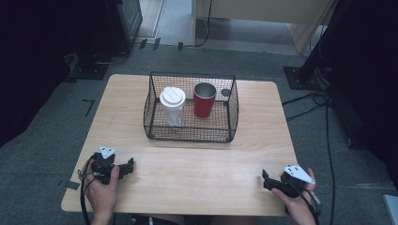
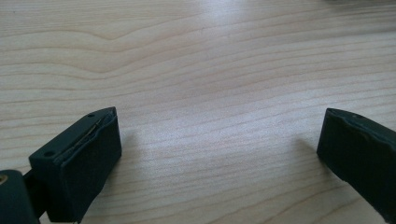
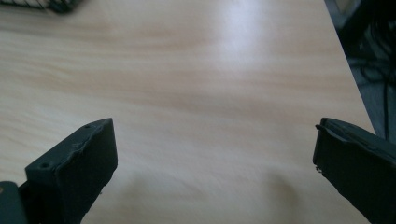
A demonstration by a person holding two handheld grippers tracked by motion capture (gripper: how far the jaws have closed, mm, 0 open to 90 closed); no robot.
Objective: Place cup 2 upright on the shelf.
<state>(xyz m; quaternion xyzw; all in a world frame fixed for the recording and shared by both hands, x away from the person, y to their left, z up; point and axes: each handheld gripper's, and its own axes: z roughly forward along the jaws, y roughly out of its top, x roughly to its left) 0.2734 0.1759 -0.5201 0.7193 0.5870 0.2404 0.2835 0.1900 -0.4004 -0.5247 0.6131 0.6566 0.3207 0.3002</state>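
Left gripper (image 1: 127,167): held in the left hand (image 1: 101,187) at the near left corner of the bench (image 1: 197,164), pointing toward the middle of the bench. In the left gripper view (image 2: 219,140) the two black jaws are seen spread wide, with bare wood grain between them and nothing pinched. A grey three-cornered plate is carried on top, and a cable trails off the near edge.

Bench: a light wooden top with rounded corners, set on grey carpet. The near half is bare apart from the two grippers.

Wire basket (image 1: 155,101): black mesh, placed at the middle of the far half of the bench, well apart from both grippers. Two items are held inside it, side by side and both upright.

White cup (image 1: 172,107): in the left part of the basket, fitted with a white lid.

Red cup (image 1: 204,99): in the right part of the basket, just beside the white cup, with no lid and a metallic inner wall.

Right gripper (image 1: 265,180): held in the right hand (image 1: 298,199) at the near right corner of the bench, pointing left. In the right gripper view (image 3: 215,149) the jaws are seen spread wide over bare wood, nothing pinched. A corner of the basket is caught at the top left of that view, and the bench edge at its right.
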